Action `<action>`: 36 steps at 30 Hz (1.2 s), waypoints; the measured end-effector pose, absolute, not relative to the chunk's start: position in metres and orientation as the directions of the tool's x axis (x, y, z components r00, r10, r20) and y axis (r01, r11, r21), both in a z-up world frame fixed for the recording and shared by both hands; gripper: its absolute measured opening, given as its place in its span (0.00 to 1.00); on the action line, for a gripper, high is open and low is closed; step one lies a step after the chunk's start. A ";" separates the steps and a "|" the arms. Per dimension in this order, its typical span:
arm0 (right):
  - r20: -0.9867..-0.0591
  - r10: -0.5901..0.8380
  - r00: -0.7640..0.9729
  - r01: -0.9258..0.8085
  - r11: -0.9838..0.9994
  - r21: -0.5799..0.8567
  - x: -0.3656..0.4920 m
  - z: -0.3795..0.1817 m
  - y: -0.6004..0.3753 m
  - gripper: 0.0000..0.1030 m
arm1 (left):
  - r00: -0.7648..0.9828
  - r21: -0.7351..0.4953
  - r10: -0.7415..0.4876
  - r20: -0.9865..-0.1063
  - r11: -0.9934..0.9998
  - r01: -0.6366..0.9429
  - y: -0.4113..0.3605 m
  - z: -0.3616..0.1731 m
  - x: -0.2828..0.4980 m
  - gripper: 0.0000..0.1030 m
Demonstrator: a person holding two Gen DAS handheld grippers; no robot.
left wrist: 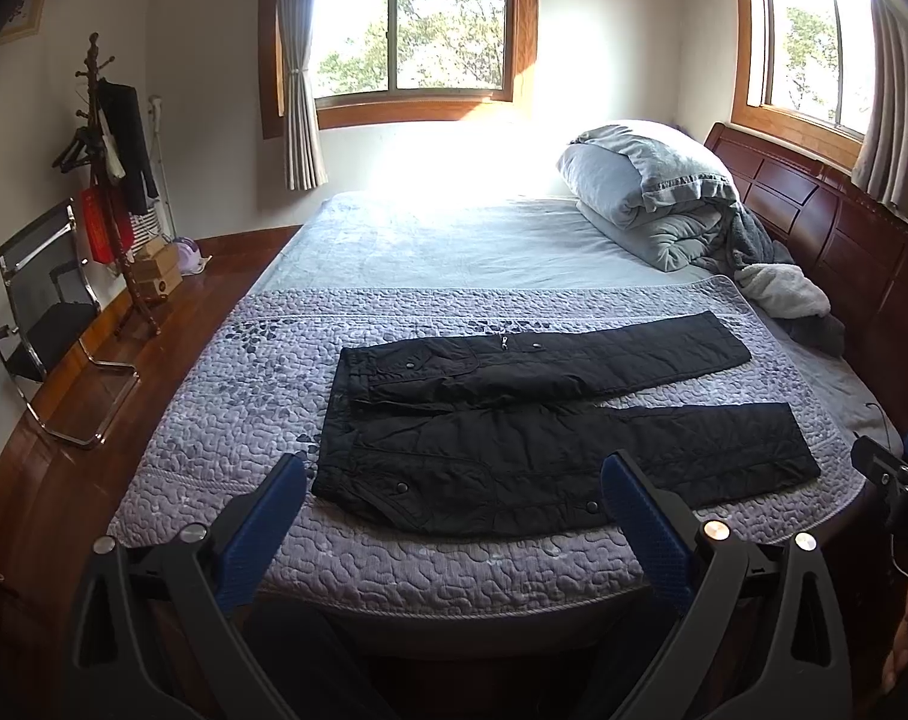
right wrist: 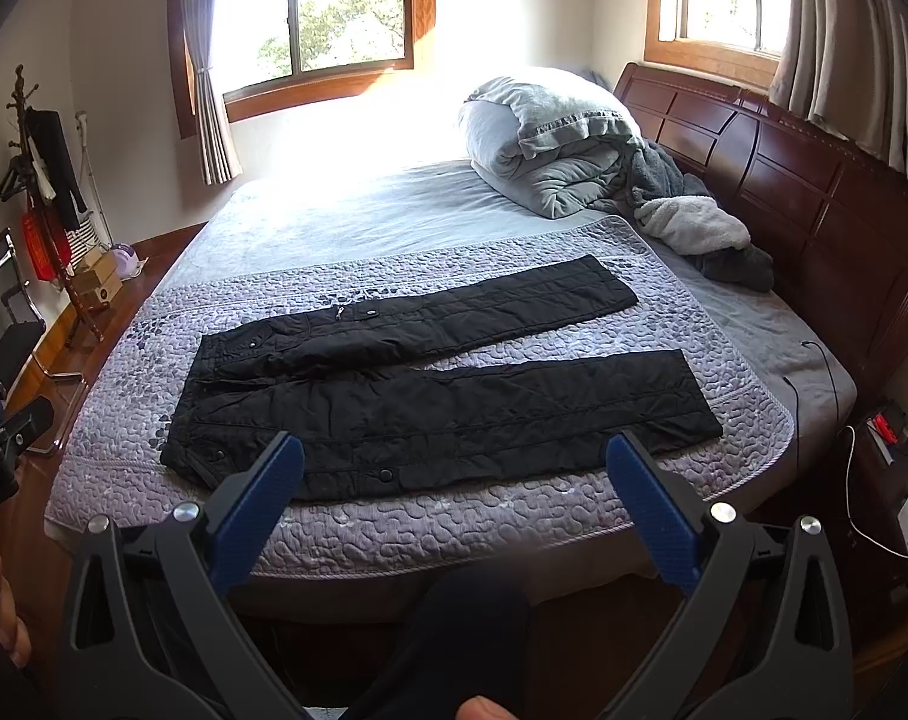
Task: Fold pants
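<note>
Two grippers, left and right, jaws apart, empty | black quilted pants flat on pebble-stitched quilt

The bed carries a quilted purple coverlet with black pants spread flat on it; rolled grey bedding lies by the headboard.

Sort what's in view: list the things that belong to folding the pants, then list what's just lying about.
Job: black quilted pants laid flat on the purple quilted bedspread; open left gripper; open right gripper.

Lying about: rolled grey duvet; white fleece blanket; wooden coat stand; black metal-framed chair.
</note>
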State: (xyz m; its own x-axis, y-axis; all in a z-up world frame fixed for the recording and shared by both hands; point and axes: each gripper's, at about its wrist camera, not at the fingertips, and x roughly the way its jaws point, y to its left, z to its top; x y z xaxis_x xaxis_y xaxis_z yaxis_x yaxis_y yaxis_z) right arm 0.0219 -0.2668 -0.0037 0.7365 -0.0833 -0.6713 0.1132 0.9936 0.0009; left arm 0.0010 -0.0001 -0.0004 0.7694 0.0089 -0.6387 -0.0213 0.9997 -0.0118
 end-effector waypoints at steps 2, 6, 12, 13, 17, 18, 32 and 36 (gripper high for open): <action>-0.671 -0.084 0.736 0.114 0.994 0.000 0.022 -0.004 -0.267 0.98 | 0.769 -0.011 0.010 -0.639 1.000 -0.022 0.000 -0.001 0.001 0.97; -0.671 -0.086 0.737 0.112 0.994 -0.003 0.023 -0.004 -0.267 0.98 | 0.767 -0.014 0.009 -0.641 1.000 -0.023 0.001 -0.001 0.002 0.97; -0.673 -0.086 0.735 0.110 0.994 -0.007 0.024 -0.004 -0.265 0.98 | 0.766 -0.016 0.010 -0.643 1.000 -0.027 0.002 -0.002 0.002 0.97; -0.673 -0.085 0.735 0.109 0.994 -0.006 0.024 -0.004 -0.264 0.98 | 0.765 -0.018 0.009 -0.644 1.000 -0.026 0.002 -0.002 0.003 0.97; -0.672 -0.085 0.735 0.110 0.994 -0.006 0.024 -0.004 -0.263 0.98 | 0.765 -0.019 0.009 -0.644 0.999 -0.027 0.002 -0.001 0.003 0.97; -0.672 -0.087 0.735 0.111 0.994 -0.007 0.024 -0.004 -0.263 0.98 | 0.765 -0.018 0.010 -0.644 0.999 -0.028 0.001 -0.001 0.002 0.97; -0.674 -0.088 0.733 0.111 0.994 -0.008 0.024 -0.003 -0.263 0.98 | 0.764 -0.017 0.012 -0.645 0.999 -0.030 0.001 -0.003 0.002 0.97; -0.677 -0.085 0.731 0.112 0.994 -0.005 0.025 -0.003 -0.264 0.98 | 0.764 -0.017 0.012 -0.645 0.999 -0.030 0.001 -0.003 0.002 0.97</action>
State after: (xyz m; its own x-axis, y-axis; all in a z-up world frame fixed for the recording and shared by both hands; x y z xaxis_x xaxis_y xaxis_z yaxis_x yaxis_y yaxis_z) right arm 0.0245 -0.2639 -0.0033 0.7306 -0.0852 -0.6775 0.1115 0.9938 -0.0047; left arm 0.0017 0.0010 -0.0027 0.7641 0.0116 -0.6450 -0.0297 0.9994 -0.0171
